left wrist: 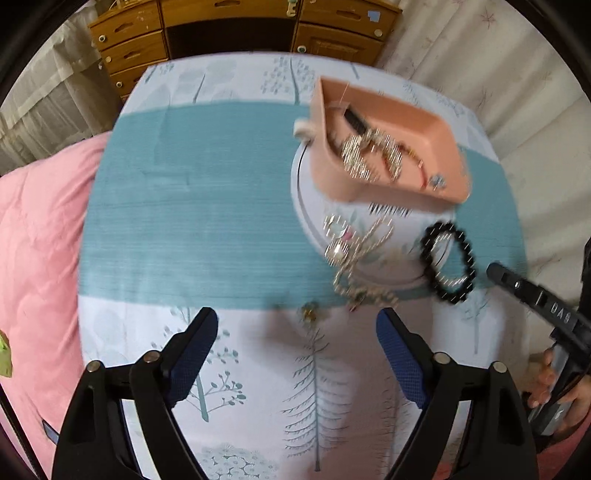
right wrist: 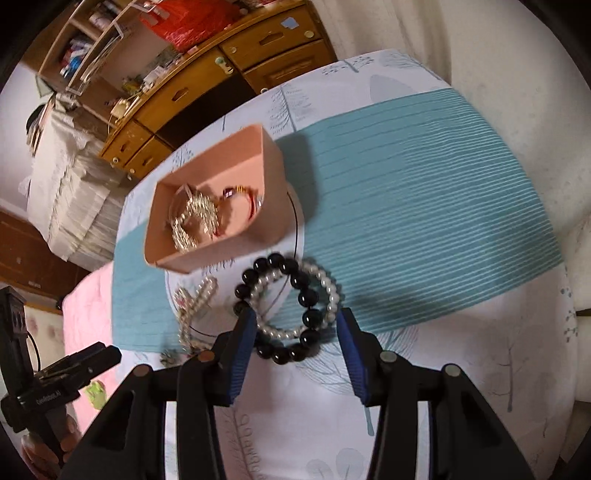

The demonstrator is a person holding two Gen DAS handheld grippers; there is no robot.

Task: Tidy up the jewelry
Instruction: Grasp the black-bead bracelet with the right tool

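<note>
A pink box (left wrist: 388, 194) holding glittery chains and a red string bracelet stands on a round white plate (left wrist: 314, 206). In front of it lie a black bead bracelet (left wrist: 448, 262), a silver chain (left wrist: 354, 254) and a small gold piece (left wrist: 309, 311). My left gripper (left wrist: 296, 314) hovers open, its tips either side of the gold piece and not touching it. In the right wrist view my right gripper (right wrist: 295, 317) stands open astride the black bead bracelet (right wrist: 306, 295) and a pearl bracelet (right wrist: 327, 282); its pads are close to both, with no clear squeeze. The pink box (right wrist: 273, 192) is just beyond.
Everything sits on a cloth with tree prints and a teal band (left wrist: 192, 206). A pink quilt (left wrist: 37, 240) lies to the left, and a wooden dresser (left wrist: 236, 22) stands behind. The right gripper's body (left wrist: 535, 299) reaches in from the right, with a hand (left wrist: 550, 384) on its handle.
</note>
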